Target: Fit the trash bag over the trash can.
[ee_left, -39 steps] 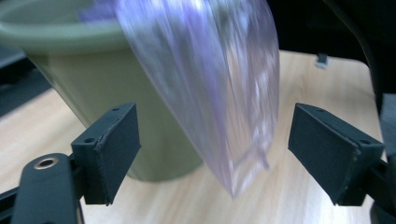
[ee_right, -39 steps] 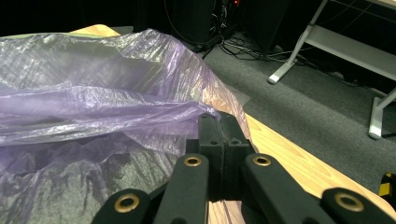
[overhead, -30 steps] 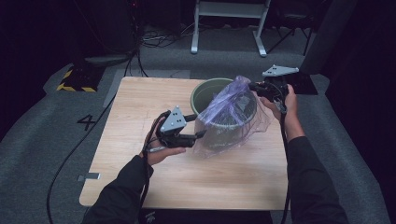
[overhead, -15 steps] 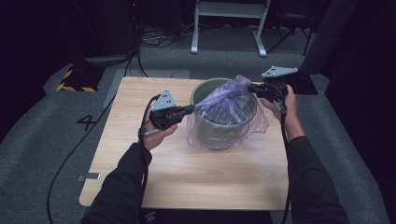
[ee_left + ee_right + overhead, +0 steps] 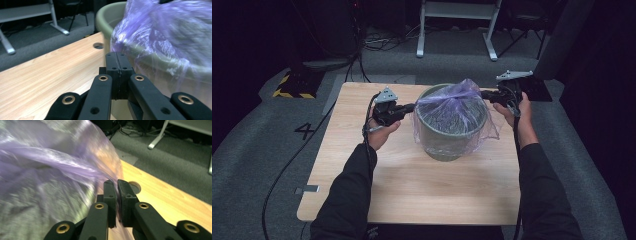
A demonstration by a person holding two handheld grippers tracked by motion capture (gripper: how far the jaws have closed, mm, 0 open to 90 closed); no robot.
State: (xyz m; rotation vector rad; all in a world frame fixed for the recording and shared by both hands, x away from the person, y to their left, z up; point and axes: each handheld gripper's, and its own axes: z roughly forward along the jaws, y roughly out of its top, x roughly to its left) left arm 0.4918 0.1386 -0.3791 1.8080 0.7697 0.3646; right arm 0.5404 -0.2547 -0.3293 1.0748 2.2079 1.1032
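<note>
- Nearest in the high view, two dark sleeves come in from the near edge of the wooden counter (image 5: pixel 412 190), one forearm on each side of a green bin (image 5: pixel 451 142) that stands mid-counter, toward the far side.
- The left gripper (image 5: pixel 408 107), held level in a hand at the bin's left, has just been closing; in the left gripper view its fingers (image 5: pixel 116 72) are pressed flat together beside the bin's rim, and whether any film is caught between them I cannot tell.
- The right gripper (image 5: pixel 486 95), at the bin's far right, points level toward the rim; the right gripper view shows its fingers (image 5: pixel 110 192) nearly together with a thin gap, pinching the edge of the purple plastic bag (image 5: pixel 452 105).
- That bag is stretched over the bin's mouth and hangs down its outer wall.
- The bag in both gripper views is blurred, so its folds are hard to read.
- A round hole in the counter (image 5: pixel 135 186) shows past the right fingers.
- Farthest, grey carpet (image 5: pixel 272 150), cables and a white frame leg (image 5: pixel 421 30).
</note>
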